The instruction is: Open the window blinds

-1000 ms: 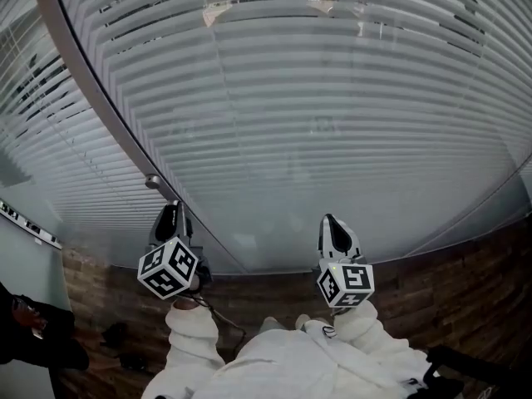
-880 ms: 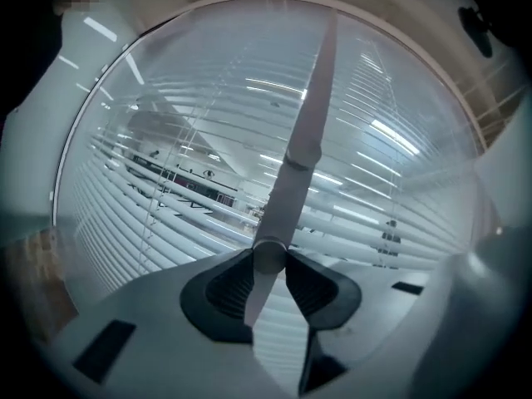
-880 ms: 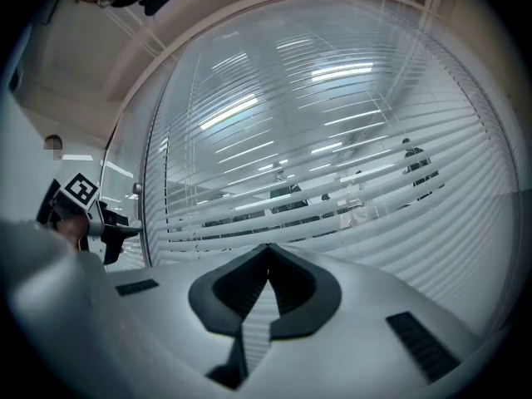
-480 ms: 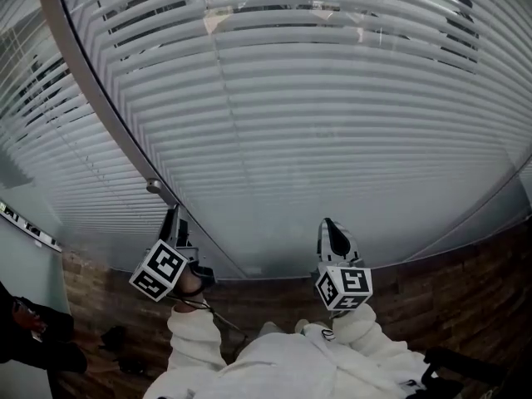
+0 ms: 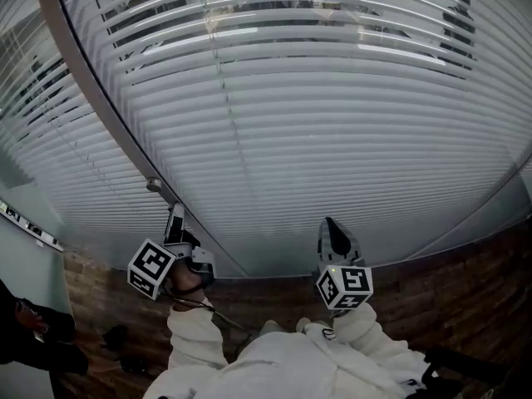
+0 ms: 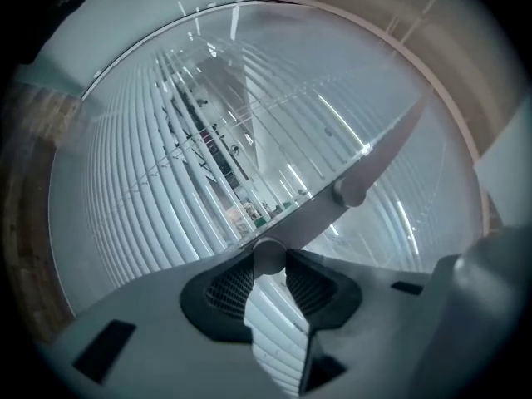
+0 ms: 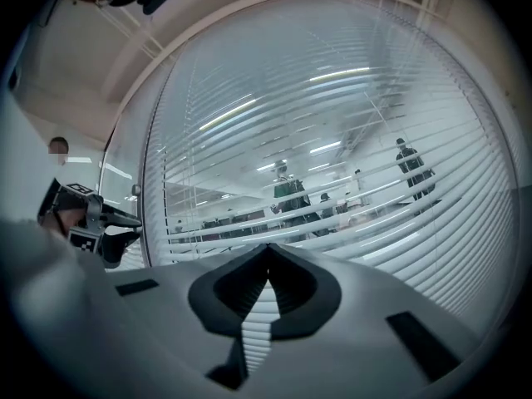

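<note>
change: the left tool (image 5: pixel 175 216) has rolled about its own line and its marker cube now sits more to the side; more dark gaps show between the upper slats of the blinds (image 5: pixel 316 98).
meaning: the turning tilts the slats, so the opening is under way; the lower slats look closed yet.
blinds: behind the glass, in front of both tools.
left tool: clamped on a small round knob (image 6: pixel 268 256), probably the tilt control on the frame (image 5: pixel 100 115), though the lens bends it much.
right tool (image 5: pixel 334 229): jaws together, holding nothing.
views: only the left gripper view shows the knob between the pads; the right gripper view shows a room with people through the slats.
</note>
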The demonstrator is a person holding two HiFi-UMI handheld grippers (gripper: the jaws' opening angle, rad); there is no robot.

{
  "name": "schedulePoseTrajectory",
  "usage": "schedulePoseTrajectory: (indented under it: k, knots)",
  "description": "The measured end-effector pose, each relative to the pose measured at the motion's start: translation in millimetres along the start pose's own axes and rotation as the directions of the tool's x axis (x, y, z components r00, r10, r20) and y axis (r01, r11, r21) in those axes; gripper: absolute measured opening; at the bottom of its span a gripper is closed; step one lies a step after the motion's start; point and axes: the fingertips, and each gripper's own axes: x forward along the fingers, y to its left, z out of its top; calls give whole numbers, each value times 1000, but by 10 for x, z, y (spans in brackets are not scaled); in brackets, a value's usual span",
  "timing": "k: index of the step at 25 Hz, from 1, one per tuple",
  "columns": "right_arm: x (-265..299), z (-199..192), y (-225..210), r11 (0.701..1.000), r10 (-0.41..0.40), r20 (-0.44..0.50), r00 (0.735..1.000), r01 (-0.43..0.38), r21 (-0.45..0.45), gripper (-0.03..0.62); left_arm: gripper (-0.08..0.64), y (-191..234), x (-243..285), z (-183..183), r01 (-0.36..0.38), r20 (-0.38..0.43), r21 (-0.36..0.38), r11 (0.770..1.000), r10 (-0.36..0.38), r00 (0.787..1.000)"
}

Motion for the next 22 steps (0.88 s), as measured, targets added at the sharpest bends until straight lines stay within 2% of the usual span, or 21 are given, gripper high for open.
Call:
schedulePoseTrajectory:
  k: [5, 11, 18, 20, 21, 22]
  knots:
    - [-9, 0, 4, 1000, 1, 0, 1000, -1, 0, 12, 123, 9, -5, 1, 12, 10, -91, 996, -11, 1000]
    - [-58, 15, -24, 1000, -5, 5, 1000, 5, 1, 11, 123, -6, -40, -40, 13, 16, -106, 994, -12, 1000]
    - [-46, -15, -40, 1000, -3, 1, 1000, 3, 8, 12, 123, -10, -45, -56, 32, 30, -198, 980, -27, 999]
    - [-92, -35, -69, 1000, -4, 3, 1000, 4, 10, 11, 123, -27, -66, -99, 45, 32, -171, 984, -40, 999]
    - [-102, -35, -77, 1000, -5, 3, 1000, 5, 9, 11, 123, -33, -70, -110, 47, 29, -116, 992, -44, 999]
    - [-93, -25, -72, 1000, -6, 3, 1000, 6, 6, 12, 123, -33, -73, -99, 38, 26, -29, 999, -37, 999]
